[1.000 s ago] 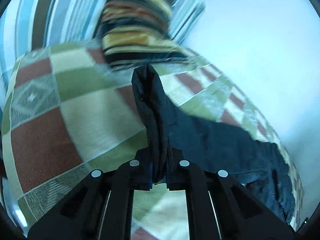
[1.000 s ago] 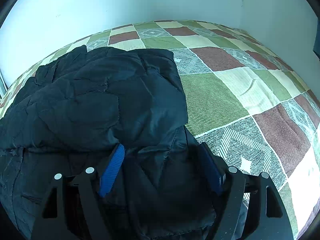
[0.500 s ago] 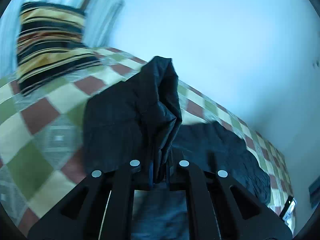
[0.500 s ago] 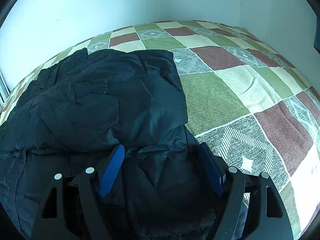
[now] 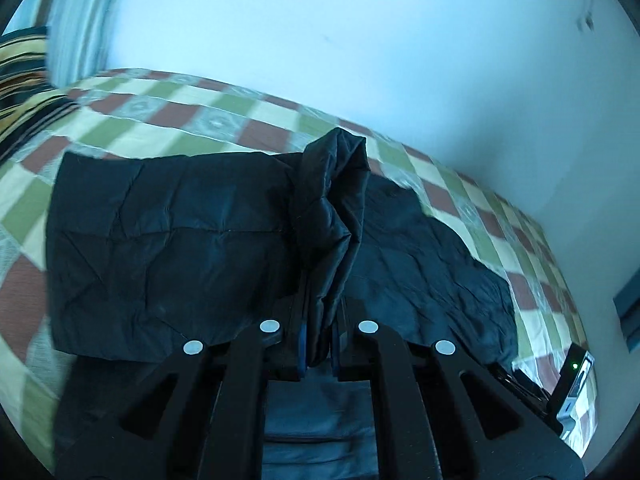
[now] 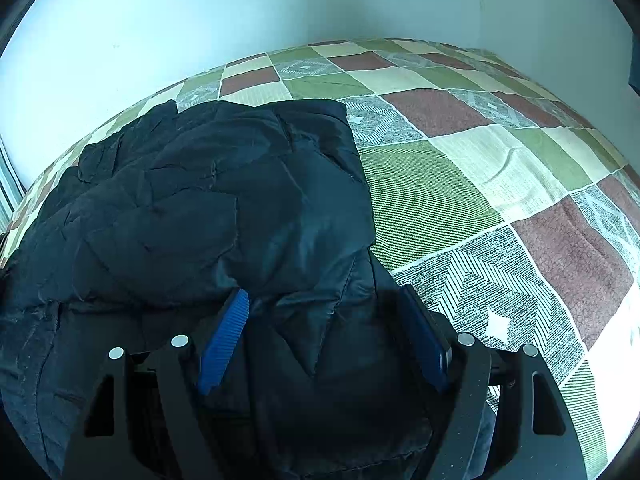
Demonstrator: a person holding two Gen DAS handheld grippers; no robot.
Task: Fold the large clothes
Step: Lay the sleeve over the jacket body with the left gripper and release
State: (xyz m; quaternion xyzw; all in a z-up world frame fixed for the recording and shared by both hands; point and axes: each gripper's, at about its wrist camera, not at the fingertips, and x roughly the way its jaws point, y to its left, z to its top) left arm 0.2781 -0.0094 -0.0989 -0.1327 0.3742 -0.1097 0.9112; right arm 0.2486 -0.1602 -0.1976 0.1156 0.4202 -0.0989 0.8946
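A large black quilted jacket lies spread on a bed with a checked green, red and cream cover. My left gripper is shut on a bunched fold of the jacket, which stands up from between the blue pads. In the right wrist view the jacket fills the left half, partly folded over itself. My right gripper is open, its blue pads resting on or just over the jacket's near edge, fabric lying loose between them.
A striped pillow and striped curtain sit at the far left. A pale wall runs behind the bed. A small device with a green light lies at the right. Bare bedcover extends right of the jacket.
My left gripper has swung right with the held fold, carrying it over the jacket body; the pillow has slid to the view's left edge. The right gripper has stayed open and still.
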